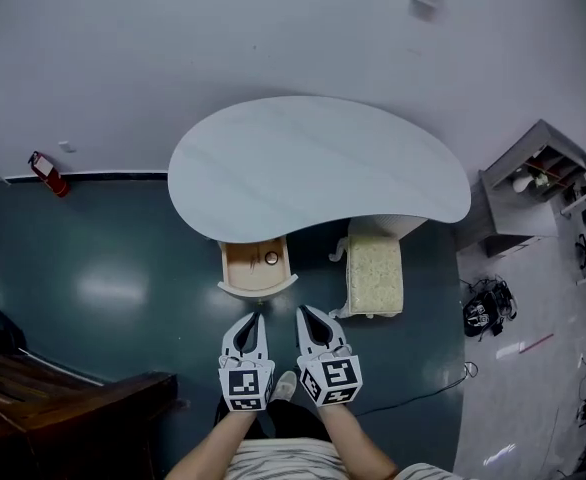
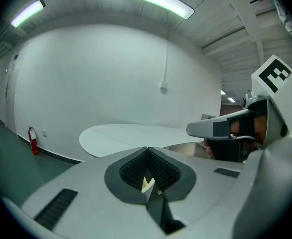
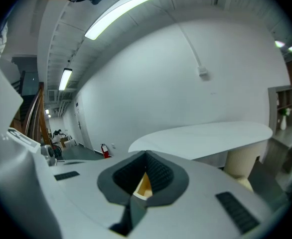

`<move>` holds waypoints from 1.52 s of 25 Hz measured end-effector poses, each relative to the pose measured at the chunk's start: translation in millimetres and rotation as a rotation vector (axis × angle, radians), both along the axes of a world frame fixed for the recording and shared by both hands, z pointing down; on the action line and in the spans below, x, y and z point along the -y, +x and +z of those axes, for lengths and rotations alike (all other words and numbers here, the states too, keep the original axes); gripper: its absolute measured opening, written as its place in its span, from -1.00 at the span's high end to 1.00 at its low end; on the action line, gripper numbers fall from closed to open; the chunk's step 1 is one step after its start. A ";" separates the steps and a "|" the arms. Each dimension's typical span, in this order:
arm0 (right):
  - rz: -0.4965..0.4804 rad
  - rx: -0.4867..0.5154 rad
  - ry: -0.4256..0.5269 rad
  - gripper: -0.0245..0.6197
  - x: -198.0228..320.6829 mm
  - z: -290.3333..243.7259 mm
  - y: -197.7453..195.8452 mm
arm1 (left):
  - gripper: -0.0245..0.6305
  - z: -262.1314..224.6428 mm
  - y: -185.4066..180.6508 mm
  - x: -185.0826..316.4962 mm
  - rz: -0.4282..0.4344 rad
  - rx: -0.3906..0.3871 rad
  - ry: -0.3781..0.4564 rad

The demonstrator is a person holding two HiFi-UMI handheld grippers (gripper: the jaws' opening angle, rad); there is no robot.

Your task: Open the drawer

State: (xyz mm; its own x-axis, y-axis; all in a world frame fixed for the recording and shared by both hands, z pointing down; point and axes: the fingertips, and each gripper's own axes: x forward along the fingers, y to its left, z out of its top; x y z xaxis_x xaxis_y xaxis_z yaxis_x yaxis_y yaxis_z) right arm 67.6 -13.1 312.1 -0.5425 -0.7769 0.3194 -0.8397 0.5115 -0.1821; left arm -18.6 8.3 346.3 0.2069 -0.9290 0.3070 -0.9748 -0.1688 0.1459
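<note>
While the drawer [image 1: 256,271] already stands pulled out from under the desk [image 1: 313,163], at 12 o'clock of the tongs, left tongs [image 1: 259,316] and right tongs [image 1: 302,311] are both clenched on nothing, clear of the drawer front. Task looks done, so my main worry is a closed tip bumping the front and nudging it back in, or a further pull taking it right out and spilling the small round thing [image 1: 271,258] inside. Stool [image 1: 375,273] at 2 o'clock is near the right tongs; a wide swing could clip it.
</note>
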 end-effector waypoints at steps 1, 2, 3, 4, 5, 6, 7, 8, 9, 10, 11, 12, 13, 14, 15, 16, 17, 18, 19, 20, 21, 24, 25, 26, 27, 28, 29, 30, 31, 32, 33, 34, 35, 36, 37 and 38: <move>-0.003 0.001 0.008 0.89 -1.6 -9.3 -1.9 | 0.90 -11.3 0.8 -0.9 0.008 -0.003 0.010; -0.003 0.008 0.014 0.89 -2.4 -18.6 -3.4 | 0.90 -23.3 1.1 -0.9 0.014 -0.009 0.018; -0.001 0.018 0.020 0.89 -2.7 -27.5 -4.3 | 0.91 -35.0 1.3 -0.4 0.018 -0.017 0.024; 0.000 0.025 0.026 0.89 -3.1 -35.6 -4.8 | 0.91 -45.8 2.0 -0.1 0.025 -0.025 0.032; 0.001 0.028 0.034 0.89 -3.7 -43.4 -5.0 | 0.91 -56.2 3.2 0.0 0.034 -0.031 0.042; 0.000 0.032 0.042 0.89 -4.6 -51.1 -5.4 | 0.91 -66.6 4.7 -0.1 0.045 -0.034 0.053; -0.001 0.038 0.050 0.89 -5.3 -59.0 -6.2 | 0.91 -77.4 5.8 0.0 0.056 -0.035 0.064; -0.003 0.043 0.061 0.89 -5.9 -67.0 -7.6 | 0.91 -88.2 6.5 0.3 0.067 -0.034 0.074; -0.007 0.045 0.073 0.89 -6.6 -74.6 -9.3 | 0.91 -97.8 6.9 0.5 0.077 -0.030 0.081; -0.011 0.046 0.083 0.89 -8.0 -81.4 -11.3 | 0.91 -105.4 6.9 0.0 0.087 -0.024 0.087; -0.016 0.047 0.089 0.89 -9.8 -87.4 -13.3 | 0.91 -110.9 6.5 -1.1 0.095 -0.018 0.093; -0.021 0.049 0.094 0.89 -12.0 -92.9 -15.3 | 0.91 -115.8 6.0 -2.5 0.101 -0.014 0.096; -0.026 0.048 0.097 0.89 -14.7 -98.0 -17.1 | 0.91 -121.0 5.7 -4.0 0.105 -0.016 0.097; -0.030 0.048 0.100 0.89 -17.6 -102.9 -18.5 | 0.91 -126.3 5.6 -5.7 0.108 -0.021 0.097; -0.033 0.048 0.103 0.89 -20.2 -107.8 -20.0 | 0.91 -131.3 5.6 -7.2 0.112 -0.028 0.096; -0.036 0.049 0.106 0.89 -22.2 -113.0 -21.9 | 0.91 -135.9 5.3 -8.5 0.115 -0.034 0.097; -0.040 0.050 0.113 0.89 -23.3 -118.4 -24.6 | 0.91 -140.3 4.8 -9.0 0.119 -0.040 0.098; -0.047 0.051 0.122 0.89 -23.7 -123.8 -28.1 | 0.91 -144.2 4.0 -9.0 0.123 -0.046 0.100; -0.055 0.052 0.133 0.89 -24.1 -128.9 -32.0 | 0.91 -147.0 3.2 -9.0 0.128 -0.048 0.102; -0.063 0.050 0.145 0.89 -24.8 -133.5 -35.6 | 0.91 -149.0 2.6 -9.1 0.132 -0.048 0.105; -0.070 0.048 0.156 0.89 -25.9 -137.6 -38.8 | 0.91 -151.1 2.2 -9.4 0.135 -0.047 0.108; -0.081 0.049 0.178 0.89 -28.3 -147.6 -47.1 | 0.91 -160.6 -0.9 -7.9 0.145 -0.041 0.135; -0.081 0.050 0.183 0.89 -28.9 -150.0 -49.0 | 0.91 -164.3 -2.0 -7.3 0.147 -0.040 0.144; -0.081 0.050 0.186 0.89 -29.5 -151.8 -50.1 | 0.91 -167.2 -2.9 -7.0 0.150 -0.039 0.151; -0.081 0.050 0.189 0.89 -29.7 -153.2 -50.6 | 0.91 -169.2 -3.4 -6.8 0.151 -0.037 0.156; -0.082 0.049 0.192 0.89 -29.5 -154.5 -50.7 | 0.91 -170.7 -3.7 -6.6 0.153 -0.037 0.160; -0.083 0.049 0.195 0.89 -28.8 -156.0 -50.8 | 0.91 -172.0 -4.1 -5.9 0.153 -0.038 0.162; -0.083 0.049 0.199 0.89 -27.5 -157.8 -51.0 | 0.91 -173.4 -4.6 -4.9 0.152 -0.039 0.166; -0.083 0.049 0.204 0.89 -26.3 -159.7 -51.2 | 0.91 -174.8 -5.4 -3.9 0.151 -0.038 0.171; -0.084 0.049 0.209 0.89 -25.5 -161.4 -51.5 | 0.91 -176.1 -6.4 -3.3 0.150 -0.036 0.176; -0.084 0.048 0.215 0.89 -25.1 -162.8 -52.1 | 0.91 -177.3 -7.5 -2.8 0.149 -0.035 0.181; -0.084 0.048 0.219 0.89 -24.8 -163.9 -52.8 | 0.91 -178.7 -8.8 -2.2 0.147 -0.036 0.185; -0.085 0.048 0.223 0.89 -24.5 -164.9 -53.7 | 0.91 -180.2 -10.1 -1.6 0.144 -0.036 0.190; -0.086 0.048 0.226 0.89 -24.1 -165.6 -54.5 | 0.91 -181.6 -11.2 -0.8 0.142 -0.036 0.194; -0.087 0.048 0.228 0.89 -23.8 -166.2 -54.9 | 0.91 -183.1 -11.8 -0.3 0.139 -0.036 0.197; -0.088 0.048 0.229 0.89 -23.8 -166.5 -55.0 | 0.91 -184.2 -12.1 -0.1 0.136 -0.038 0.199</move>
